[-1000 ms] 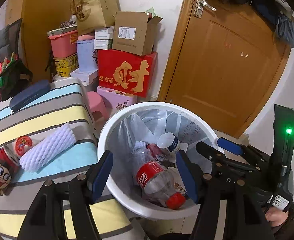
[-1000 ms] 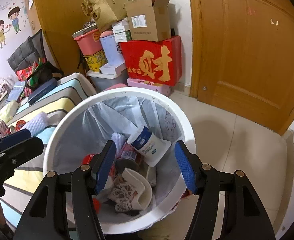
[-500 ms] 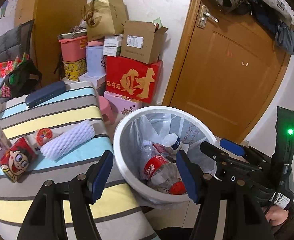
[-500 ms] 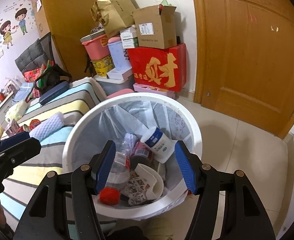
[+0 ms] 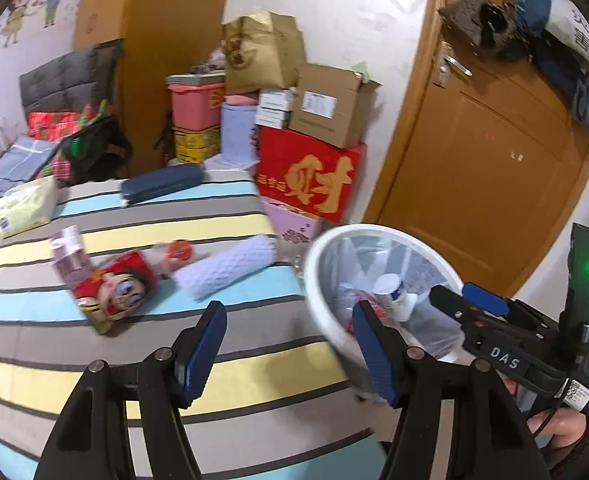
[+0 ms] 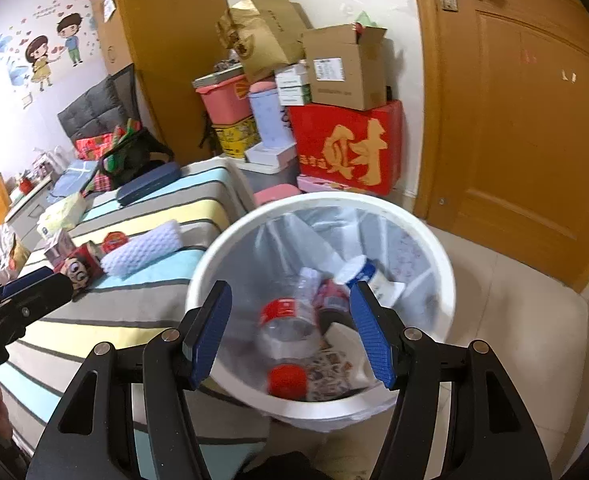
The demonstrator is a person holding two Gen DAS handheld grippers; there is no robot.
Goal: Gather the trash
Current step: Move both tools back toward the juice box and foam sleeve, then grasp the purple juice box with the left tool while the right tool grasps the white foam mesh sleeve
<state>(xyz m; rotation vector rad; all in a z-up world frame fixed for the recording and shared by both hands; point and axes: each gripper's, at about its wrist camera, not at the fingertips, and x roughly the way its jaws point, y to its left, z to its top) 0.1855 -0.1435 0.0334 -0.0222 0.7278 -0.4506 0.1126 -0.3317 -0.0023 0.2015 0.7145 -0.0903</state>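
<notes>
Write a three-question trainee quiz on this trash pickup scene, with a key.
1. True or false: the left gripper is shut on the white foam sleeve.
2. Where does the plastic bottle with the red cap lie? A) on the striped table B) in the white bin C) on the floor
3. Fill in: the right gripper hovers over the ____.

Key: 1 false, it is open; 2 B; 3 white bin.

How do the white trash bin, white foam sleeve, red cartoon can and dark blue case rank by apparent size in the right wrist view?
1. white trash bin, much nearer the camera
2. white foam sleeve and dark blue case: alike, and the case lies farther, so unranked
3. red cartoon can
</notes>
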